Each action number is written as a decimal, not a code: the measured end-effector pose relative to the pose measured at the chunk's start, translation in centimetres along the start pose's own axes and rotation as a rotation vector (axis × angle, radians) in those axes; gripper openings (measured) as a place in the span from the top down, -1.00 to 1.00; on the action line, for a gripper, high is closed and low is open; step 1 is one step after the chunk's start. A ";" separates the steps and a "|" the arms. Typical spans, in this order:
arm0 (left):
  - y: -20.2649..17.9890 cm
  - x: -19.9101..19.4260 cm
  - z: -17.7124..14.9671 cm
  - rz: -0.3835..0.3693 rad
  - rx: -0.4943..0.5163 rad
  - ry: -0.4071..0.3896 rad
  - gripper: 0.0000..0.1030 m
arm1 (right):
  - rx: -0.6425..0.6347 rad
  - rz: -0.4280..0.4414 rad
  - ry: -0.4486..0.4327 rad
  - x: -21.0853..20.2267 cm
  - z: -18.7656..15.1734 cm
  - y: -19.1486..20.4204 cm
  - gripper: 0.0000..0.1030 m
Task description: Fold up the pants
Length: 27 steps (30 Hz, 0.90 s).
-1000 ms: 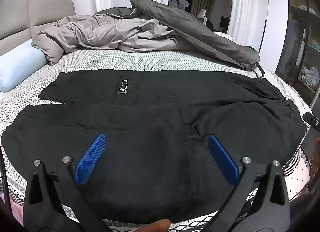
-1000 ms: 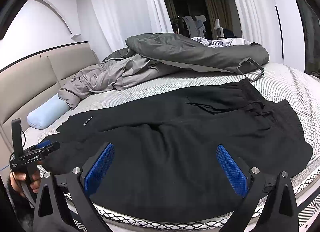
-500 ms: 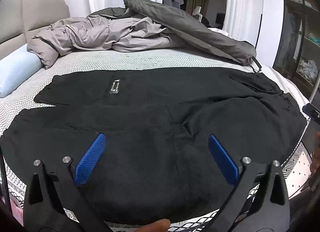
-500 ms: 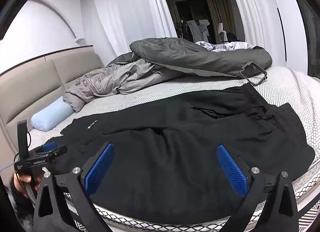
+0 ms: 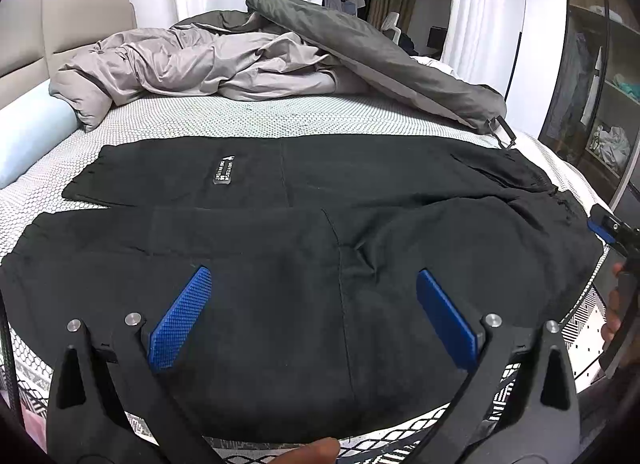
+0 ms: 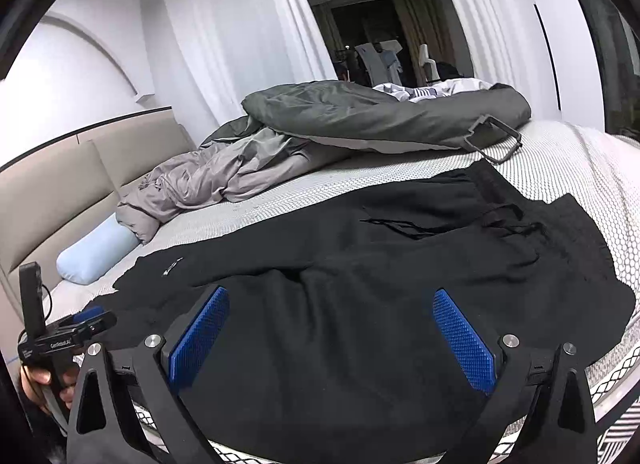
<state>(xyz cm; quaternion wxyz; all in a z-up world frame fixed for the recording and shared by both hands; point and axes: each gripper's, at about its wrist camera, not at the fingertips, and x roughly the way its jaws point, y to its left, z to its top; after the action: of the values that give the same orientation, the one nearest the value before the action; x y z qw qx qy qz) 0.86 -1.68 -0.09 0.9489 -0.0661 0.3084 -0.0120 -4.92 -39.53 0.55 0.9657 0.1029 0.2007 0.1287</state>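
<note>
Black pants [image 5: 320,264] spread flat on bed [image 5: 240,120]
Long axis runs left–right across frame; left tool [image 5: 312,304] and right tool [image 6: 332,324] both gape, empty, above the near leg

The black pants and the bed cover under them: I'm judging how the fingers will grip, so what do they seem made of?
The black pants look like a soft matte knit, perhaps fleece or cotton jersey: no sheen, a slightly fuzzy surface, gentle creases. The bed cover seems a white textured mesh or quilted fabric, going by its small honeycomb pattern; the exact fibre cannot be told.
</note>
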 end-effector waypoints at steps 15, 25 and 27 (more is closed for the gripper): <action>0.5 -0.1 -0.2 -0.006 -0.026 0.004 -0.98 | -0.004 -0.025 -0.016 0.0 0.4 -0.3 -1.00; 0.8 0.1 -0.2 0.006 -0.029 0.012 -0.98 | -0.008 -0.029 -0.008 -0.1 0.5 0.0 -1.00; 1.0 0.4 -0.3 0.012 -0.034 0.022 -0.97 | -0.011 -0.042 -0.007 -0.1 0.5 0.1 -1.00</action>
<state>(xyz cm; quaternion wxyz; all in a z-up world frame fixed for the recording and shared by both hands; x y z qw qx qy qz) 0.97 -0.75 -0.64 0.9443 -0.0802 0.3193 -0.0016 -4.79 -39.57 1.09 0.9694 0.0938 0.1986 0.1093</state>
